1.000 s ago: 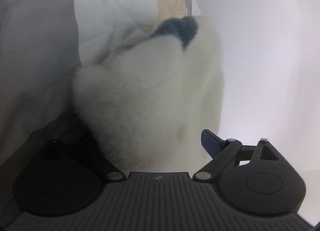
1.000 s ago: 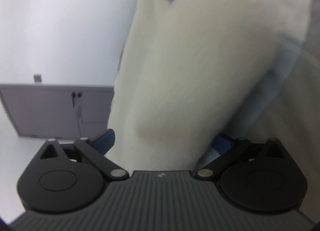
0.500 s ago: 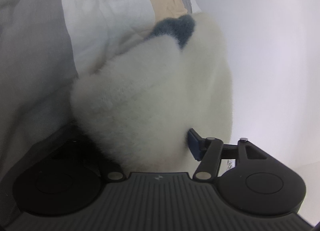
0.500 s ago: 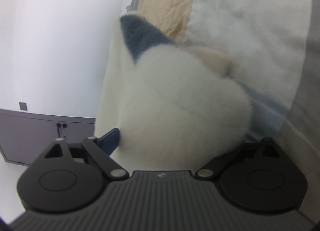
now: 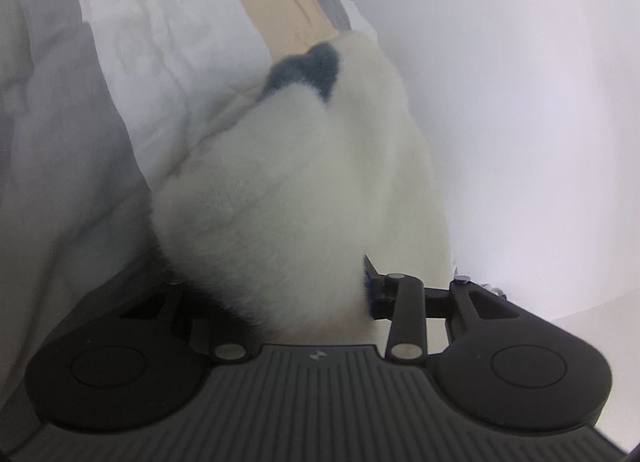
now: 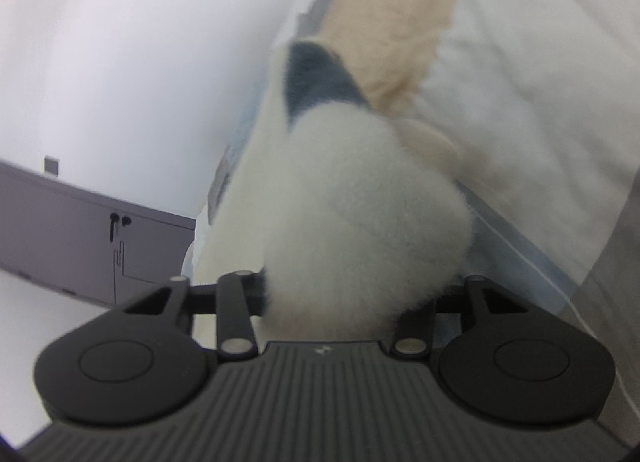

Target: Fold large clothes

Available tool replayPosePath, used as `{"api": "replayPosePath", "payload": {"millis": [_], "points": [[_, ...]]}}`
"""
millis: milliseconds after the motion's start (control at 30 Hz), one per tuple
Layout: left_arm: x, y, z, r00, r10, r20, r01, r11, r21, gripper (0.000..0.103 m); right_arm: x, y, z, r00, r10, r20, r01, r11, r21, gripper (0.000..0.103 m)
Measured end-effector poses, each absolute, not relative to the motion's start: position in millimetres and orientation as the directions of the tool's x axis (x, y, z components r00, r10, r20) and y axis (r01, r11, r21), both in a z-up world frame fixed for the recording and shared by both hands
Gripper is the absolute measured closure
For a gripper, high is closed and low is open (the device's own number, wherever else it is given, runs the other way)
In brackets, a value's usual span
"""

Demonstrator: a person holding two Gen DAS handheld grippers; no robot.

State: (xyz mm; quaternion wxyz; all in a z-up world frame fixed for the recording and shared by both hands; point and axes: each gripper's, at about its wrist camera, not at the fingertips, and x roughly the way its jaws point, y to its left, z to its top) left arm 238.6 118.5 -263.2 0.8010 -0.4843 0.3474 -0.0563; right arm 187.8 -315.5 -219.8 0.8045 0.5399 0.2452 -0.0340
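A fluffy white fleece garment (image 5: pixel 288 190) with a dark grey-blue patch (image 5: pixel 308 70) fills the middle of the left wrist view. My left gripper (image 5: pixel 280 294) is shut on a bunched edge of it; the fleece hides the left finger, and the right blue pad (image 5: pixel 370 286) presses into it. In the right wrist view the same garment (image 6: pixel 352 202) with its grey-blue patch (image 6: pixel 320 78) is bunched between the fingers of my right gripper (image 6: pixel 344 294), which is shut on it. The garment hangs stretched away from both grippers.
Under the garment lies a patchwork bedcover with white (image 5: pixel 168 50), beige (image 5: pixel 276 2) and grey (image 5: pixel 48 110) panels; it also shows in the right wrist view (image 6: pixel 520 74). A white wall (image 5: pixel 520 102) stands beside it. A grey cabinet (image 6: pixel 80 234) stands at the left.
Both grippers have closed on the fleece: the jaws were wide a second ago and now pinch it. The views have tilted and the garment is drawn out longer.
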Motion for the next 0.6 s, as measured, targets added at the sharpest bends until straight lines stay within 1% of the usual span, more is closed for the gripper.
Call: {"api": "replayPosePath", "payload": {"millis": [100, 333, 433, 533, 600], "points": [[231, 118, -255, 0.758, -0.412, -0.506, -0.226, 0.562, -0.796, 0.063, 180, -310, -205, 0.890, 0.197, -0.412, 0.284, 0.466, 0.838, 0.060], [213, 115, -230, 0.756, -0.416, -0.505, -0.195, 0.594, -0.781, 0.067, 149, -304, -168, 0.907, 0.197, -0.372, 0.213, 0.547, 0.810, 0.062], [202, 106, -214, 0.761, -0.428, -0.488, -0.165, 0.599, -0.784, 0.068, 136, -311, -155, 0.911, 0.204, -0.358, 0.200, 0.541, 0.817, 0.062], [197, 91, -200, 0.753, -0.461, -0.469, -0.126, 0.598, -0.791, 0.069, 124, -328, -147, 0.917, 0.224, -0.330, 0.195, 0.472, 0.860, 0.063], [188, 79, -189, 0.750, -0.481, -0.454, -0.105, 0.591, -0.800, 0.070, 118, -339, -136, 0.921, 0.217, -0.324, 0.189, 0.477, 0.858, 0.063]]}}
